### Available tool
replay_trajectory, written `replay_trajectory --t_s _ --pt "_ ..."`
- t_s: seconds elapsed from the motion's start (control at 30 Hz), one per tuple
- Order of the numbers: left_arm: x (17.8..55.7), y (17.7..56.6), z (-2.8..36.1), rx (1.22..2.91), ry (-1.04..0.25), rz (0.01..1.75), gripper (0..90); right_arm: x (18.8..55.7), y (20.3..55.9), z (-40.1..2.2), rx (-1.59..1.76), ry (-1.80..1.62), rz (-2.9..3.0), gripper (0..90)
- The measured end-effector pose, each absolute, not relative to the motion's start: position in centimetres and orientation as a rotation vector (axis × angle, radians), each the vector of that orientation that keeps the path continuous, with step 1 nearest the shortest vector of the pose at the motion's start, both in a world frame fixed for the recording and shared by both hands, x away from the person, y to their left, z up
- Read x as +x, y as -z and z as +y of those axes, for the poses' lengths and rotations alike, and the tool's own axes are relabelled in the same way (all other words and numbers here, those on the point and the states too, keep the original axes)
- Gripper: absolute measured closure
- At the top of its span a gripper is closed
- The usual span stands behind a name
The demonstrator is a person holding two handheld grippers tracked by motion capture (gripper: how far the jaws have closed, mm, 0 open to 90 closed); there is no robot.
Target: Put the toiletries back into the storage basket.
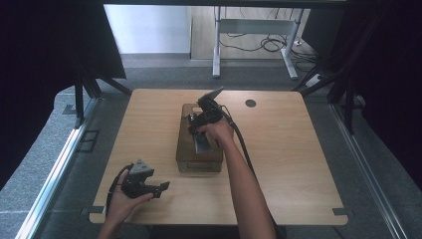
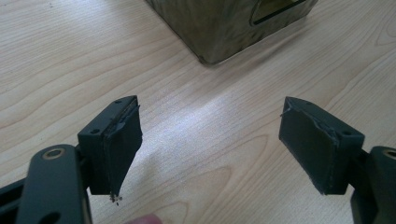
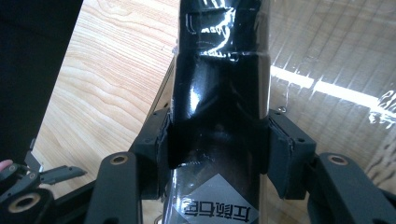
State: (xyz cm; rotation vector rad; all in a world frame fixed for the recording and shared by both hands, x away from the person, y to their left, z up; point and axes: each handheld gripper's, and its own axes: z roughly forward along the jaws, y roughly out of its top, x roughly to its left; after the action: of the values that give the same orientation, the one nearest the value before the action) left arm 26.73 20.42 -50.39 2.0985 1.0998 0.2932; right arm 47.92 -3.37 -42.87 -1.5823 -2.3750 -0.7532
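My right gripper [image 1: 198, 131] is shut on a glossy black wrapped package [image 1: 203, 145] just above a brown cardboard box [image 1: 199, 162] in the middle of the table. In the right gripper view both pads [image 3: 280, 149] press the sides of the black package [image 3: 217, 70], with the taped box top [image 3: 327, 56] behind it. A grey label shows on the package's near end. My left gripper [image 1: 163, 187] lies at the front left of the table, open, with nothing between its fingers. In its own view the left gripper [image 2: 209, 122] faces a box corner [image 2: 224, 28].
The wooden table [image 1: 288, 164] has a dark round hole [image 1: 250, 103] at the back right. A white desk frame [image 1: 254, 30] with cables stands on the floor beyond. Dark curtains hang at both sides.
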Motion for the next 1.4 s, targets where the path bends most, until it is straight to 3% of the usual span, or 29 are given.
replay_trajectory --t_s 1.4 --pt "26.7 50.3 20.2 2.087 -0.287 1.098 21.4 48.2 44.8 -3.7 -1.786 0.803 -2.147 47.1"
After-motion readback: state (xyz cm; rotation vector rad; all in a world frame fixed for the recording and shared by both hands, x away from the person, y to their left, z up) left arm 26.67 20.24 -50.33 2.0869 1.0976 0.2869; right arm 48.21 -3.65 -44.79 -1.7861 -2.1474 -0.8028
